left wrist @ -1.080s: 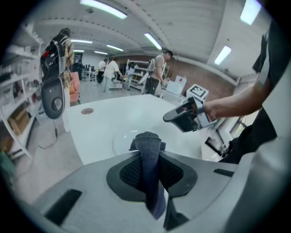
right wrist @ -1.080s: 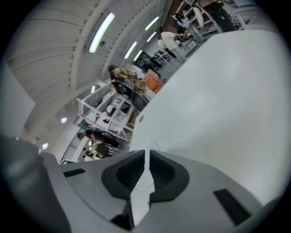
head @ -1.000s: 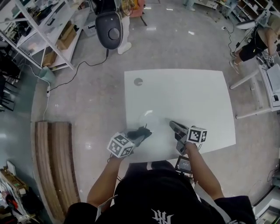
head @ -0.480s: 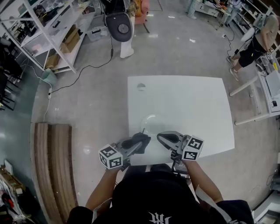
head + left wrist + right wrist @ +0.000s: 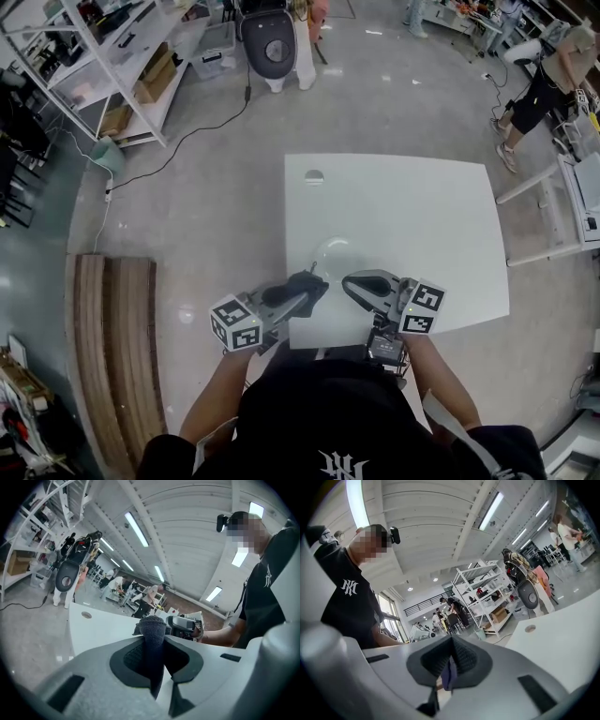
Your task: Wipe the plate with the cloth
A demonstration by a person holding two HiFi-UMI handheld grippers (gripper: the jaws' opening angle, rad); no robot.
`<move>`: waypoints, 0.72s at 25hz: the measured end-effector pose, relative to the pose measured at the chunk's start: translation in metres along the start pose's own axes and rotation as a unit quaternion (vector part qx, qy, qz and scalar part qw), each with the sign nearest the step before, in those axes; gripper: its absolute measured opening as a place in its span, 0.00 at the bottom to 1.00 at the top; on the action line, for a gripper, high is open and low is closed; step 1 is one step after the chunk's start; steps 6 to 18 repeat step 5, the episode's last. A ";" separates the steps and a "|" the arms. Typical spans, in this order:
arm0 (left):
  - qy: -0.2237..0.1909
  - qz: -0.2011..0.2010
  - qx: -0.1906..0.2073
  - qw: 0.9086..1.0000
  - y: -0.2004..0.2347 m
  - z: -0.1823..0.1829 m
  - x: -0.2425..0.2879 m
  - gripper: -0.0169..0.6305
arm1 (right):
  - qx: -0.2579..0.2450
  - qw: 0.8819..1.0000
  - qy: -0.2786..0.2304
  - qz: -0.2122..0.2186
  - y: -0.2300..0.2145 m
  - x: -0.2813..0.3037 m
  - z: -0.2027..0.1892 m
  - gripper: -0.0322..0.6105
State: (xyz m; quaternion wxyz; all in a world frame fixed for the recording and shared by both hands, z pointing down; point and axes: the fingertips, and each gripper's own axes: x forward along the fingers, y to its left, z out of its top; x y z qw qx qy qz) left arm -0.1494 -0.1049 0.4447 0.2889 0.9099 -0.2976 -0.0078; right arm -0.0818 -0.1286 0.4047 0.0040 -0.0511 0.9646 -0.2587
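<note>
The left claw [image 5: 310, 285] clamps the dark, knitted cloth [image 5: 153, 637], a narrow fold lying lengthwise along the jaws, its rounded end poking past the tips. The right claw [image 5: 449, 662] is pinched closed. Both hover over the white table's [image 5: 427, 211] near edge, just beside the round, pale, glossy plate [image 5: 336, 253].

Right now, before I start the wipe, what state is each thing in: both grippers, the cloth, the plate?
Left gripper: shut on the cloth.
Cloth: dark, bunched, sticking out past the left jaws.
Right gripper: jaws together, nothing clearly held.
Plate: lying flat on the table near its front edge, held by neither gripper.
</note>
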 end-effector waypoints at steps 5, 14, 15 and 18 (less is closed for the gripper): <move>-0.003 -0.019 -0.005 1.000 -0.001 0.003 -0.001 0.10 | -0.009 1.000 0.004 0.005 0.000 0.007 0.006 0.06; -0.003 -0.019 -0.005 1.000 -0.001 0.003 -0.001 0.10 | -0.009 1.000 0.004 0.005 0.000 0.007 0.006 0.06; -0.003 -0.019 -0.005 1.000 -0.001 0.003 -0.001 0.10 | -0.009 1.000 0.004 0.005 0.000 0.007 0.006 0.06; -0.003 -0.019 -0.005 1.000 -0.001 0.003 -0.001 0.10 | -0.009 1.000 0.004 0.005 0.000 0.007 0.006 0.06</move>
